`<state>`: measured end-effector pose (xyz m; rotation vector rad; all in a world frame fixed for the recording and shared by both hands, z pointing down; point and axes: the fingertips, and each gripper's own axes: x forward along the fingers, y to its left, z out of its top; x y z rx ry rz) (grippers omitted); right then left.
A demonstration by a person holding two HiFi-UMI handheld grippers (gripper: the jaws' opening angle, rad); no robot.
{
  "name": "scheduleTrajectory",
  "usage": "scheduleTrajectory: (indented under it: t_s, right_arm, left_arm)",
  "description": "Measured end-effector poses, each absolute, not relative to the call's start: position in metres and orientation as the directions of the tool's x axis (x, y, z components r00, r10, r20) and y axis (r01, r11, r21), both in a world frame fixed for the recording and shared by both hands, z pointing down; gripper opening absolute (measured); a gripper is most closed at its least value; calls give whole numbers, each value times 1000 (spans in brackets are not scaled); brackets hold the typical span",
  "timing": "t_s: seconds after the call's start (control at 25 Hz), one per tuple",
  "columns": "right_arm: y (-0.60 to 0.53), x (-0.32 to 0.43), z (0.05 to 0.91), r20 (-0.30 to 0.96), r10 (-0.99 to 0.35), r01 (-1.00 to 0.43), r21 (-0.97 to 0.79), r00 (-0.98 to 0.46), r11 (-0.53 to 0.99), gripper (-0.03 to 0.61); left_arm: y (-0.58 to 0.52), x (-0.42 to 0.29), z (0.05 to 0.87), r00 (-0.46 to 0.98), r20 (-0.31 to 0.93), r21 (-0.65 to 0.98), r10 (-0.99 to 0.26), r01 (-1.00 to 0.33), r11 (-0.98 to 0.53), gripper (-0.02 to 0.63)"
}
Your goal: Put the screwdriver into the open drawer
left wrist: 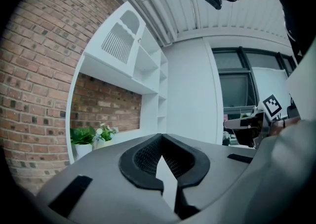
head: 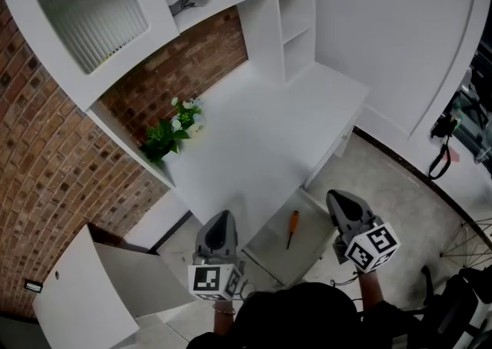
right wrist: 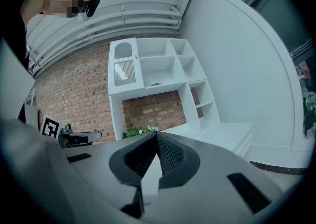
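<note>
The screwdriver (head: 292, 228), orange-handled with a dark shaft, lies inside the open white drawer (head: 270, 257) below the desk's front edge. My left gripper (head: 223, 218) hovers just left of the drawer, shut and empty. My right gripper (head: 339, 199) hangs just right of the drawer, also shut with nothing in it. Both point level toward the desk. In the left gripper view the jaws (left wrist: 161, 135) meet at their tips, and the right gripper view shows its own jaws (right wrist: 157, 133) the same way. The screwdriver is not visible in either gripper view.
A white desk (head: 261, 132) with shelves (head: 298, 24) stands against a brick wall. A small potted plant (head: 173, 131) sits at its back left. A white cabinet door (head: 77, 297) hangs open at lower left. Part of a bicycle wheel (head: 470, 257) shows at right.
</note>
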<state>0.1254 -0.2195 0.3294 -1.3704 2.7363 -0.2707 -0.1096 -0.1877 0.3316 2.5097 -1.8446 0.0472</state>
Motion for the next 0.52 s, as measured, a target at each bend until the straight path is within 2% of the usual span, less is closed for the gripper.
scheduleTrajectory:
  t_s: [0.52]
  right_arm:
    - [-221, 130, 333, 26, -806, -796, -181, -591, 578, 15]
  left_arm:
    - [-187, -116, 336, 283, 50, 10, -958, -959, -283, 9]
